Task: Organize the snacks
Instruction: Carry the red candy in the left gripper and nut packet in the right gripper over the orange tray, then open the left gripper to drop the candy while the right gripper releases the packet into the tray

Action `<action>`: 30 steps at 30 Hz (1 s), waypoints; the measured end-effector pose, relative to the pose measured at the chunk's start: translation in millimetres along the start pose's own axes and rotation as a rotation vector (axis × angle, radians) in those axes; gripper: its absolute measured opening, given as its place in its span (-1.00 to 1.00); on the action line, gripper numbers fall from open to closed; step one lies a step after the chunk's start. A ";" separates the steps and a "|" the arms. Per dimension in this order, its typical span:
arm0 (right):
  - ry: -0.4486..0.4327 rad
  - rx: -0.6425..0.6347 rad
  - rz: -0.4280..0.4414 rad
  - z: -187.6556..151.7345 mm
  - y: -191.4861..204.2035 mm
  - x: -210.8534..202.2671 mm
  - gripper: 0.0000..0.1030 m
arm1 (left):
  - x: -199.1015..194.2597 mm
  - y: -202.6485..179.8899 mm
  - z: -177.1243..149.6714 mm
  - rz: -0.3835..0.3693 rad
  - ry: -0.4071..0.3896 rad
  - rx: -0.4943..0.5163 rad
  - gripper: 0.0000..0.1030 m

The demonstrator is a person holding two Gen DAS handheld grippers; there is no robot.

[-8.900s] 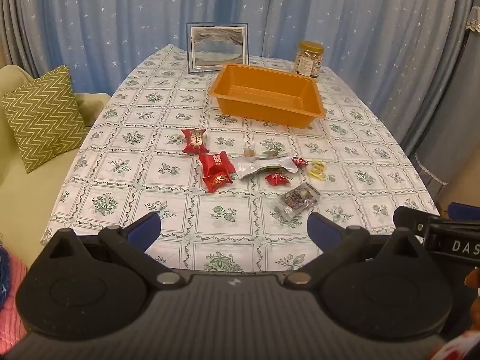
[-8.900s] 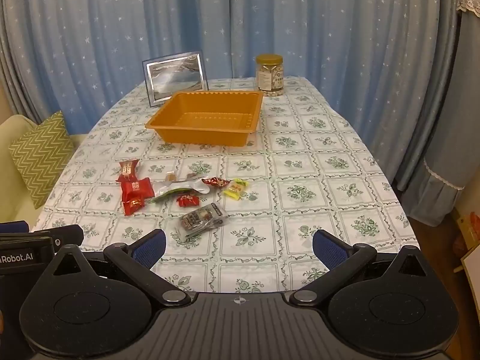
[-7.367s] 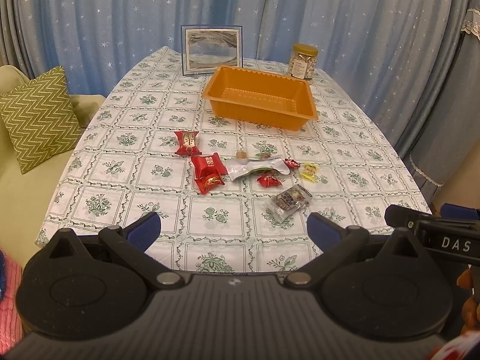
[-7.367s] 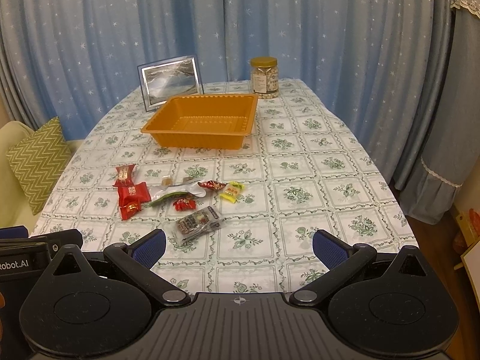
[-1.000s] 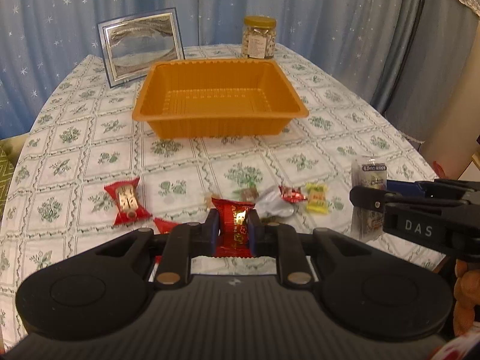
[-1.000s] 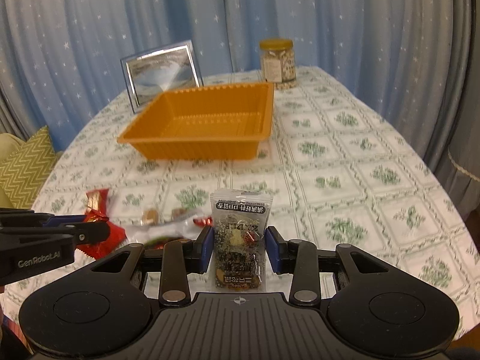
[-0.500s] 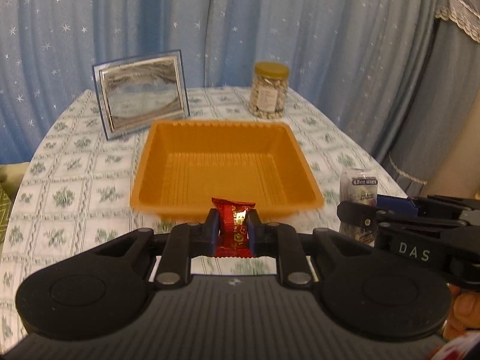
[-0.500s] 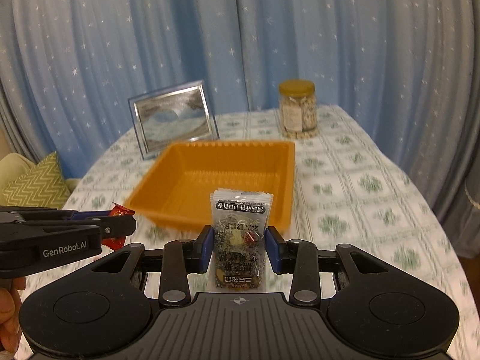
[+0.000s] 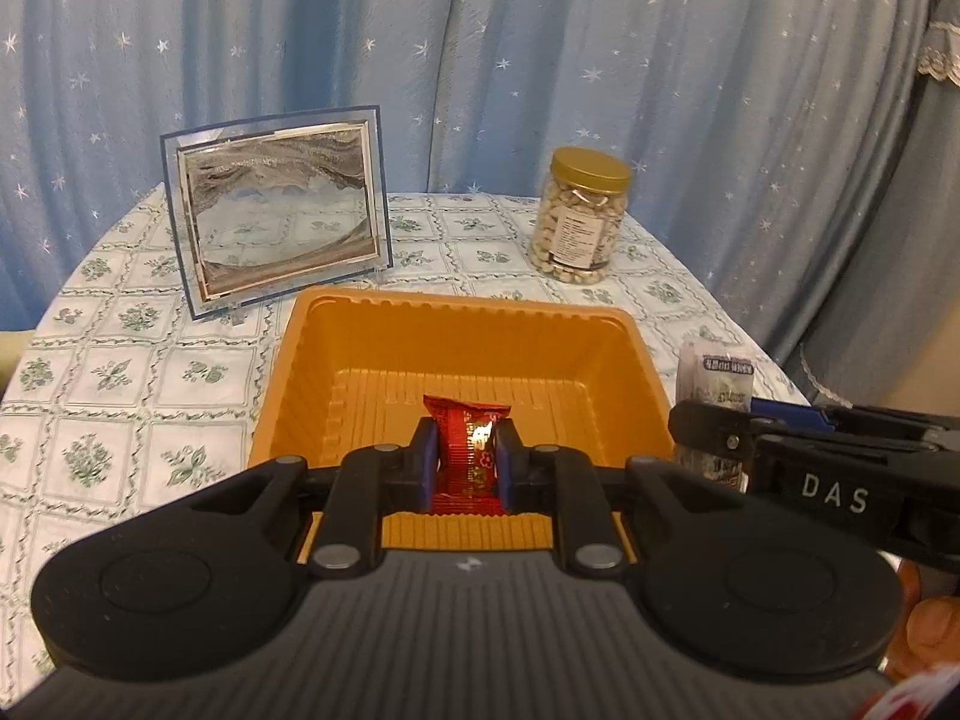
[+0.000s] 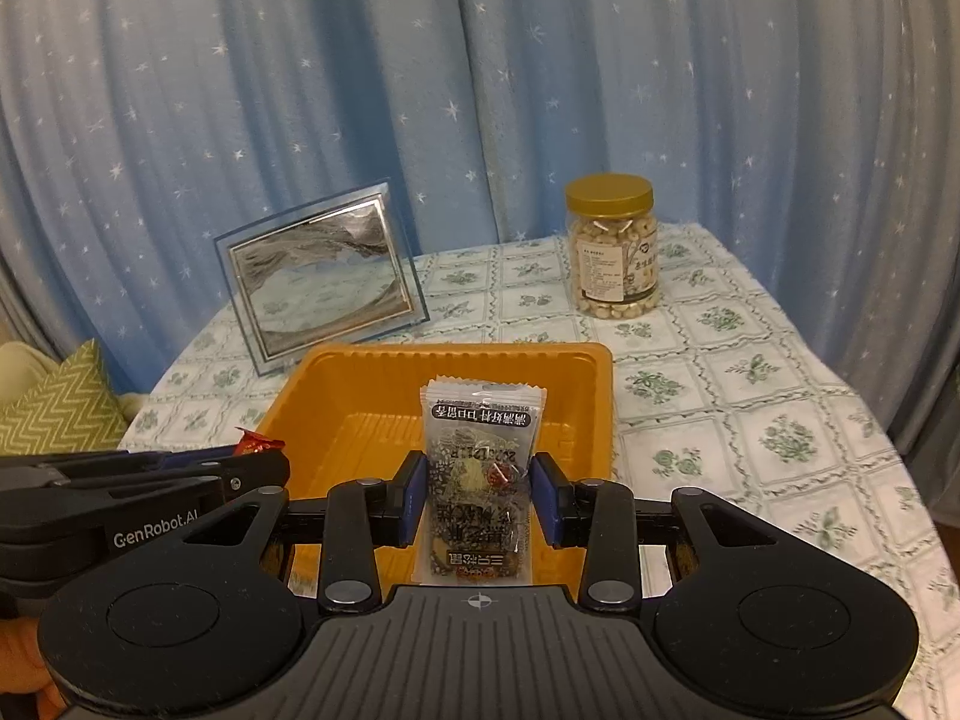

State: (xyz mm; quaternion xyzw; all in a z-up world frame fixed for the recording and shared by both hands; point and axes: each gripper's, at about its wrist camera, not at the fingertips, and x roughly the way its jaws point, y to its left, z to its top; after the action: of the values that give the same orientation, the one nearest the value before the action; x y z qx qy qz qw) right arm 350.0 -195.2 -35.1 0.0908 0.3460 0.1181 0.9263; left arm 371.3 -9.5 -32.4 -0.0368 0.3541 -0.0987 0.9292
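My left gripper [image 9: 465,450] is shut on a red snack packet [image 9: 468,438] and holds it over the near part of the empty orange tray [image 9: 354,354]. My right gripper [image 10: 480,489] is shut on a clear packet of mixed nuts [image 10: 480,450], held upright over the tray's near edge [image 10: 600,408]. The right gripper and its packet [image 9: 714,378] also show at the right of the left wrist view. The left gripper with the red packet [image 10: 255,441] shows at the left of the right wrist view.
A framed sand picture [image 9: 276,216] stands behind the tray at the left. A gold-lidded jar of nuts [image 9: 579,216] stands at the back right. Blue star curtains hang behind the table. A green zigzag cushion [image 10: 54,414] lies off the table's left edge.
Both grippers have moved forward with their packets, from in front of the tray to over it. The loose snacks on the cloth have dropped out of view.
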 end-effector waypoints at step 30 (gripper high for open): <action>0.042 0.055 0.031 1.0 -12.5 45.5 -0.26 | 15.2 29.8 -16.2 0.046 0.014 -0.068 -0.06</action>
State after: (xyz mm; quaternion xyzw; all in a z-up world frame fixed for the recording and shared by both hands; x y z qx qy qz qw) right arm 386.0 -194.5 -65.8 0.1193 0.3670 0.1249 0.9140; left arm 376.3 16.4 -58.5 -0.0596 0.3645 -0.0655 0.9270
